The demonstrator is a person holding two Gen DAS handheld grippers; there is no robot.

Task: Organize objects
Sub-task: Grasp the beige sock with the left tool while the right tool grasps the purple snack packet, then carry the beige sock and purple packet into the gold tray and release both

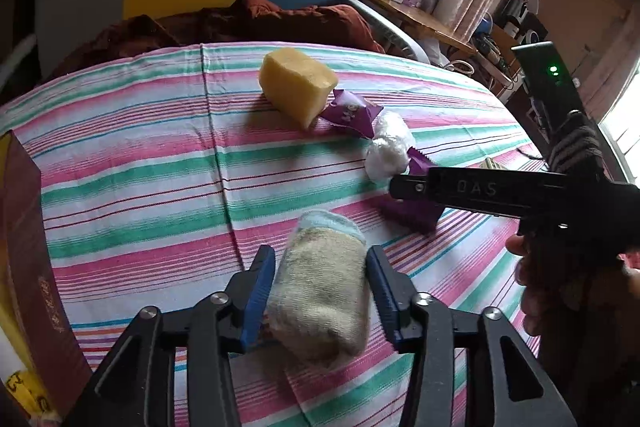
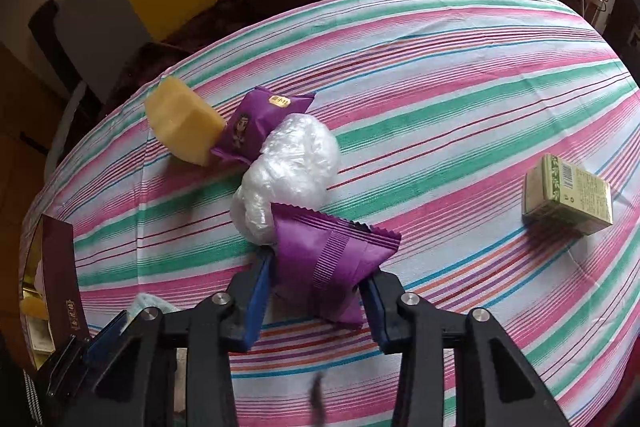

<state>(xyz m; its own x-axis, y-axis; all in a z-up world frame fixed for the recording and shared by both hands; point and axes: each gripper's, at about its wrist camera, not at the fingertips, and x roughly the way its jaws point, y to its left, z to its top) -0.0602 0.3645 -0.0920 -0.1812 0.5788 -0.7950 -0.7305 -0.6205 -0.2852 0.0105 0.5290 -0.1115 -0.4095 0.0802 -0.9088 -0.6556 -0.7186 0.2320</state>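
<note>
In the left wrist view my left gripper [image 1: 322,263] has its blue fingers on both sides of a rolled beige sock [image 1: 322,287] that lies on the striped cloth; the left pad touches it and a small gap shows at the right pad. In the right wrist view my right gripper [image 2: 320,279] is shut on a purple snack packet [image 2: 324,259]. A crumpled white plastic bag [image 2: 288,171], a second purple packet [image 2: 252,127] and a yellow sponge block [image 2: 182,125] lie just beyond it. The right gripper body [image 1: 500,193] shows at the right of the left wrist view.
A dark red open box [image 1: 28,267] stands at the left edge of the table; it also shows in the right wrist view [image 2: 60,275]. A small green carton [image 2: 568,201] lies at the right. A red-brown blanket [image 1: 240,23] and a wooden desk [image 1: 420,15] are behind the table.
</note>
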